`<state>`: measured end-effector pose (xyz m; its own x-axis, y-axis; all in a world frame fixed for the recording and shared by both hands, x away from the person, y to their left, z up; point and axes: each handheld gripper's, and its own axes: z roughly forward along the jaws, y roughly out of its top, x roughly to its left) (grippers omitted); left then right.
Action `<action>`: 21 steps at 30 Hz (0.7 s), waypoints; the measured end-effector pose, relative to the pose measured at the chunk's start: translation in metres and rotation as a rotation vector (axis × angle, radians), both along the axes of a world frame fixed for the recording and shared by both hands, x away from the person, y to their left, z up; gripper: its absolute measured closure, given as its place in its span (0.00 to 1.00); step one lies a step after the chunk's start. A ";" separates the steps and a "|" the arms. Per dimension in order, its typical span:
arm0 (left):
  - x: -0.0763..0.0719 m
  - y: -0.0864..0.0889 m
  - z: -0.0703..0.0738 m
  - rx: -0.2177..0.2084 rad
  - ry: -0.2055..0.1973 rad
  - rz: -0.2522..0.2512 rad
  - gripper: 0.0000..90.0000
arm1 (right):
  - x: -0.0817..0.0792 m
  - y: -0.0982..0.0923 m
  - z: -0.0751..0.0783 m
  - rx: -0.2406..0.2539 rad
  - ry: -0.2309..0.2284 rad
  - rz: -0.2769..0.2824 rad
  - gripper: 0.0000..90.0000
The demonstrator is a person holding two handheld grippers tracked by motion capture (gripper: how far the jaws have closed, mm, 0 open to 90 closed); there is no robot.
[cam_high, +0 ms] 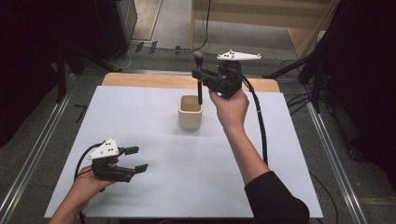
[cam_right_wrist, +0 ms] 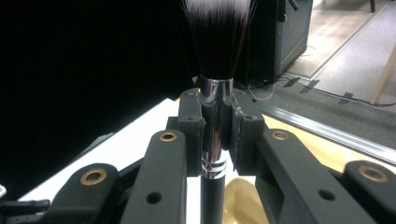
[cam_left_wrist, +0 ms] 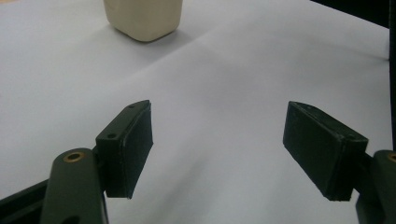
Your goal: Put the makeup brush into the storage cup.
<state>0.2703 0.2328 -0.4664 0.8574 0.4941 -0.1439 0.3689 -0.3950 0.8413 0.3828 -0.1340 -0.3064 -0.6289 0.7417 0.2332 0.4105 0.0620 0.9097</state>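
Note:
A makeup brush [cam_high: 199, 77] with a black handle, silver ferrule and dark bristles stands upright, bristles up. My right gripper [cam_high: 200, 73] is shut on it at the ferrule [cam_right_wrist: 214, 116]; its handle end hangs just inside the mouth of a cream square cup [cam_high: 190, 112] at the middle of the white table cover. In the right gripper view the cup's rim [cam_right_wrist: 243, 196] shows below the jaws. My left gripper [cam_high: 136, 159] rests near the front left of the table, open, with nothing between its pads [cam_left_wrist: 128, 149]. In the left gripper view the cup [cam_left_wrist: 144, 17] stands far ahead.
A white sheet [cam_high: 154, 186] covers the table, with a wooden strip [cam_high: 140, 80] bare at the far edge. Metal rails run along both sides on the floor. Cables and stand legs [cam_high: 154, 46] lie beyond the far edge.

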 end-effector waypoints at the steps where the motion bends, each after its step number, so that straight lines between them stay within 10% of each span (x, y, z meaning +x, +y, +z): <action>1: 0.000 0.000 0.000 -0.001 0.001 0.002 0.28 | 0.001 0.000 0.002 -0.008 -0.003 -0.005 0.86; 8: 0.001 0.002 0.000 -0.015 -0.017 -0.001 0.28 | 0.014 -0.005 0.003 0.045 -0.005 -0.028 0.86; 21: 0.001 0.002 0.000 -0.030 -0.010 -0.002 0.28 | 0.030 0.005 -0.015 -0.014 -0.013 -0.049 0.86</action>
